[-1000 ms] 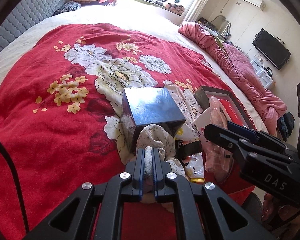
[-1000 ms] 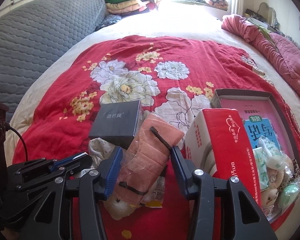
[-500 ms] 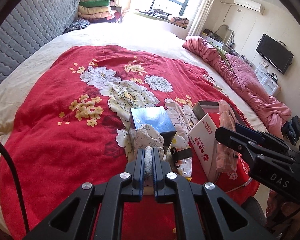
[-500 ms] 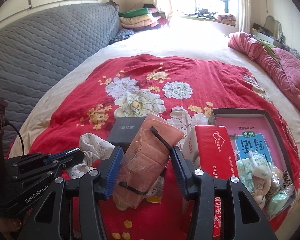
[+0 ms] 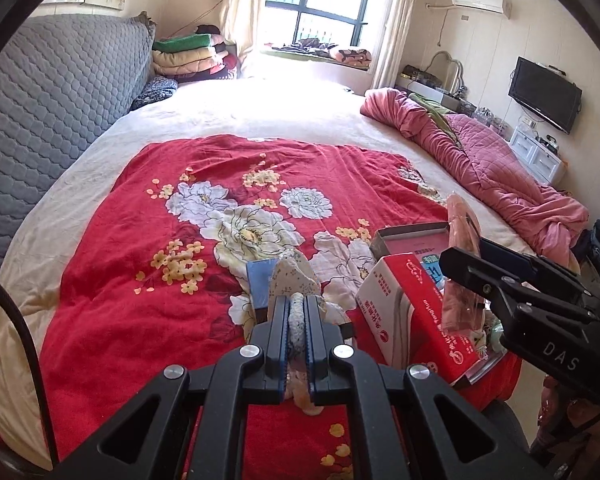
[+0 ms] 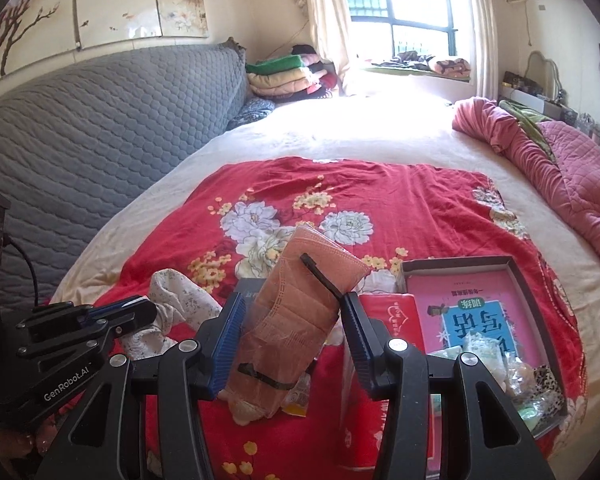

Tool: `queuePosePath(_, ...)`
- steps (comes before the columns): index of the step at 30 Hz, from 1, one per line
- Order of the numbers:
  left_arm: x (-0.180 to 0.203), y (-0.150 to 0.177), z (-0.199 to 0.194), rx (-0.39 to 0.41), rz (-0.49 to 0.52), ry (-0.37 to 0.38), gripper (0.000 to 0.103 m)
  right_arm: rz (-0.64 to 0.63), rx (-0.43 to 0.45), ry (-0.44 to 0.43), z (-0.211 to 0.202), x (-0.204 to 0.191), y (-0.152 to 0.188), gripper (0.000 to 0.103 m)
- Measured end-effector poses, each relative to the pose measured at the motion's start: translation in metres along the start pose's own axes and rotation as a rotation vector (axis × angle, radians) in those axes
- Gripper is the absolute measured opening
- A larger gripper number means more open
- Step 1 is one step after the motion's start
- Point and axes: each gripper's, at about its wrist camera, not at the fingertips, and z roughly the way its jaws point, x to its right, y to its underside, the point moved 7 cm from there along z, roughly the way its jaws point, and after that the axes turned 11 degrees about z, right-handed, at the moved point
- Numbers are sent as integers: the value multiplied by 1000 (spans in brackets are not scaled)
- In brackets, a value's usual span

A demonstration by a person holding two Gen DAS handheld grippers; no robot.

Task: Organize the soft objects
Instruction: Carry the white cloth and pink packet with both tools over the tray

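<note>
Aloft, left claw pinching one floral cloth, right claw clamping one mask pack.

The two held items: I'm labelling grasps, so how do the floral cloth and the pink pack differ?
The floral cloth is loose, crumpled fabric, pinched thin in the left gripper. The pink pack is a flat, plastic-wrapped stack, spanning wider-set jaws of the right gripper. Both are held above the red blanket.

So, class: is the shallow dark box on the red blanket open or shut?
Open. The shallow dark box has no lid on it; a pink printed sheet and small packets show inside.
</note>
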Motion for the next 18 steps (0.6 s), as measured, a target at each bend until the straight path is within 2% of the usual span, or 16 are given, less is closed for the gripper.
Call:
queuePosePath(9, 28, -24, -15, 34, 40, 3, 7, 64, 56, 14, -36, 38, -13, 51)
queuePosePath(18, 48, -31, -26, 32, 86, -18, 7, 79, 88, 2, -61, 45, -19, 51)
